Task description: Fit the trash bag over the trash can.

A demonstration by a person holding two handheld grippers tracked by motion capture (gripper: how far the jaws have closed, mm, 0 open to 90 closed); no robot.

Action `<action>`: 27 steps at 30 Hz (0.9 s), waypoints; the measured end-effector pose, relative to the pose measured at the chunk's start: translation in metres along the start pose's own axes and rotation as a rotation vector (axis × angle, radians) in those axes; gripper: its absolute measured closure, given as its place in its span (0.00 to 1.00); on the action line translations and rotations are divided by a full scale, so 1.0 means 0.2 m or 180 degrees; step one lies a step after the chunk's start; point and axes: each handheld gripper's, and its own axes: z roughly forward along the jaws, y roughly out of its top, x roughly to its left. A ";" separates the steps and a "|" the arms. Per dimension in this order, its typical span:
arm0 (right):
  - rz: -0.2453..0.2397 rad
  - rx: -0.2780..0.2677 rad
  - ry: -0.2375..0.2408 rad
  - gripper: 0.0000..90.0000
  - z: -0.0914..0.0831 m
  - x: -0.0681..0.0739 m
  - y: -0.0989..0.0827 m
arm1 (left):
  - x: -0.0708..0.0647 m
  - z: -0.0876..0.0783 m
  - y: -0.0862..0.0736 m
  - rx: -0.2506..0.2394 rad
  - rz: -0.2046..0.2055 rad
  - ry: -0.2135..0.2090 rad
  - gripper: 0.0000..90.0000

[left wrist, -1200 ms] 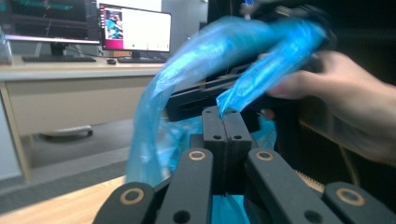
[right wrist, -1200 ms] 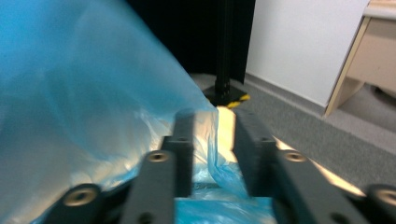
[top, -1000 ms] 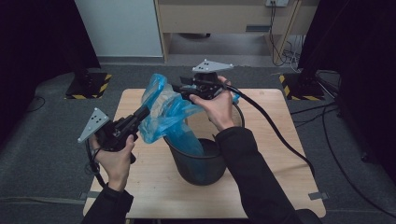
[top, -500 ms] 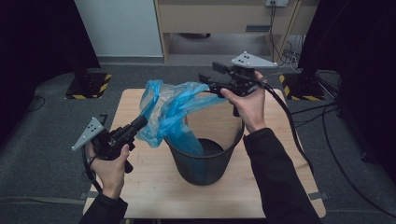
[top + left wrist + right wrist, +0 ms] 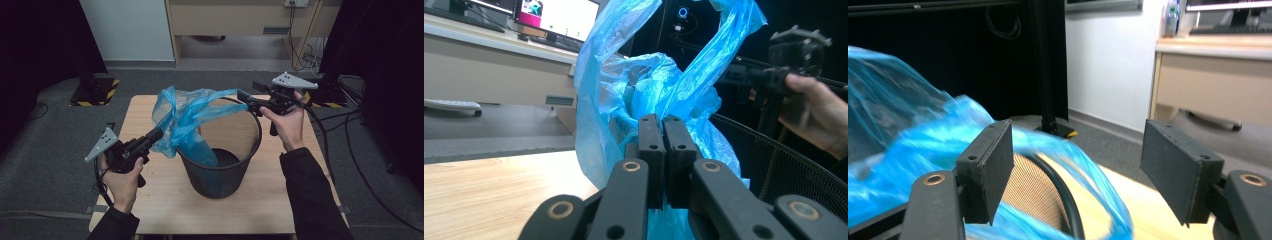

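**Ana:** Blue plastic first, nearest the person: what is the left tool (image 5: 155, 134) doing with it?

**Ben:** It is clamping a fold of the blue bag (image 5: 187, 120), jaws pressed tight together on the film, just outside the near-left rim of the black mesh bin (image 5: 220, 172).

**Ana:** And what is changing?

**Ben:** Compared with a second ago, the right tool (image 5: 243, 95) is sitting farther out, over the bin's far-right rim, and its jaws have just been opening. They are now standing wide apart. A strip of bag is stretching across the bin's mouth towards them, but the pads are not pressing it.

**Ana:** Meaning?

**Ben:** My guess is the bag's mouth is being spread over the rim, and the right side is being let go or re-gripped. Part of the bag is already hanging inside.

**Ana:** Counts?

**Ben:** One bag, one bin, two tools, two hands, one wooden bench (image 5: 150, 200). Farther off, one pale cabinet (image 5: 230, 20) is standing.
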 end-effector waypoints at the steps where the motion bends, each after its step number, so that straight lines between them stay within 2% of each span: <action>1: 0.0021 0.0006 -0.0015 0.33 0.00 -0.02 -0.02 | 0.00 0.00 0.00 -0.0003 -0.0002 -0.0002 0.98; 4: 0.0100 0.0045 -0.0046 0.37 -0.01 -0.05 -0.07 | 0.01 0.00 0.00 -0.0018 -0.0018 -0.0008 0.98; 6: 0.0169 0.0055 0.0016 0.44 -0.01 -0.07 -0.10 | 0.01 0.00 0.00 -0.0028 -0.0033 -0.0029 0.98; 9: 0.0258 0.0033 0.0151 0.62 -0.02 -0.09 -0.14 | 0.00 0.00 0.00 -0.0049 -0.0049 -0.0052 0.98; 11: 0.0343 0.0070 0.0255 0.79 -0.02 -0.10 -0.16 | 0.00 0.00 0.00 -0.0075 -0.0064 -0.0069 0.98; 13: 0.0344 0.0075 0.0303 0.92 -0.04 -0.11 -0.18 | 0.00 -0.01 0.01 -0.0109 -0.0085 -0.0096 0.98; 15: 0.0297 0.0084 0.0303 0.98 -0.06 -0.11 -0.19 | 0.00 -0.01 0.01 -0.0151 -0.0114 -0.0133 0.98; 22: 0.0186 0.0079 0.0202 1.00 -0.22 -0.15 -0.17 | -0.05 -0.02 0.04 -0.0273 -0.0171 -0.0281 0.99; 25: 0.0179 0.0117 0.0163 1.00 -0.30 -0.14 -0.16 | -0.09 -0.02 0.05 -0.0293 -0.0184 -0.0317 0.99; 27: 0.0108 0.0164 0.0082 1.00 -0.35 -0.13 -0.15 | -0.11 -0.03 0.05 -0.0310 -0.0191 -0.0349 0.99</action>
